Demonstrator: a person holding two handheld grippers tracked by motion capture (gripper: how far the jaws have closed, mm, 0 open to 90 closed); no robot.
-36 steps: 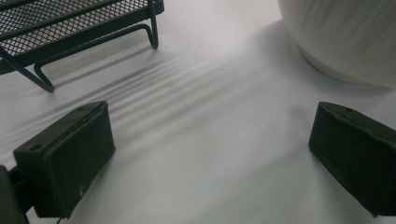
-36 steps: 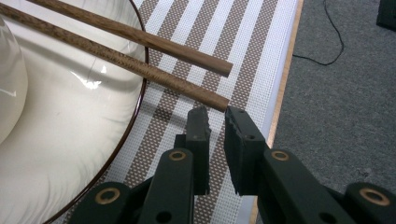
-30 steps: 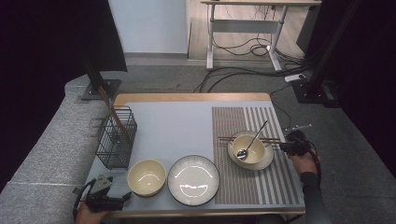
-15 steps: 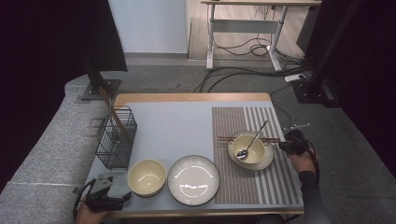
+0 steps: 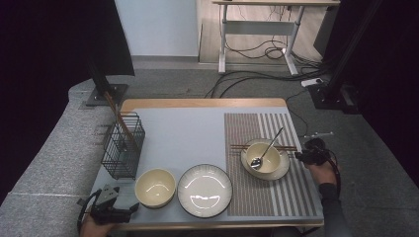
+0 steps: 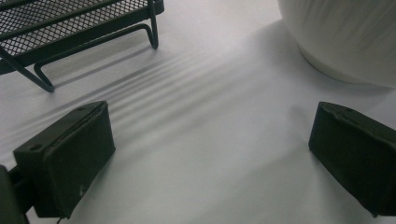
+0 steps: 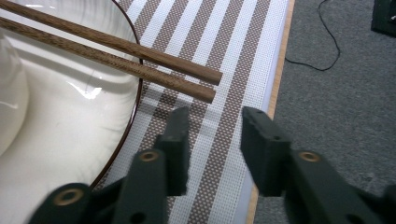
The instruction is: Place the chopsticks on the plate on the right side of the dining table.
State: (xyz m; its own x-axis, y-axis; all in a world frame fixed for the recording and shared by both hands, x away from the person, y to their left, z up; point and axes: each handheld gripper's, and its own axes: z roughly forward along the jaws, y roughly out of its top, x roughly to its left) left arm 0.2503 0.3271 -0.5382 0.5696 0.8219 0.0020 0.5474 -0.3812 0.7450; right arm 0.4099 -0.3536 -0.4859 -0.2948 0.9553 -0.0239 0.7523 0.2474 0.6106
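Two chopsticks [image 7: 116, 56]: they lie side by side across the plate [image 7: 70, 154] under the right bowl [image 5: 263, 159], ends jutting past the rim over the striped mat [image 7: 224, 116].
Spoon [image 5: 267, 148]: in that bowl, handle leaning out toward the far right.
Right gripper [image 7: 215, 135]: its jaws have just been opening and now stand part open with nothing between them; it sits low at the table's right edge, pointed at the stick ends.
Sticks to right gripper: the near ends are just ahead of the jaws and a little to their left, apart from both pads, no contact.
Left gripper [image 6: 210, 154]: wide open and empty, resting low on the bare grey table [image 6: 210, 107] at the near left corner.
Near the left gripper: the wire basket [image 6: 70, 28] ahead to one side, the left bowl [image 6: 345, 42] to the other, neither touched.
Middle plate [image 5: 204, 190]: empty, between the two bowls.
Done, as I judge it: the place on the mat looks laid, with bowl, spoon and sticks set and the sticks let go.
Left, as I judge it: the left bowl and middle plate stand off the mat; one dark utensil [image 5: 118, 121] stands in the basket.
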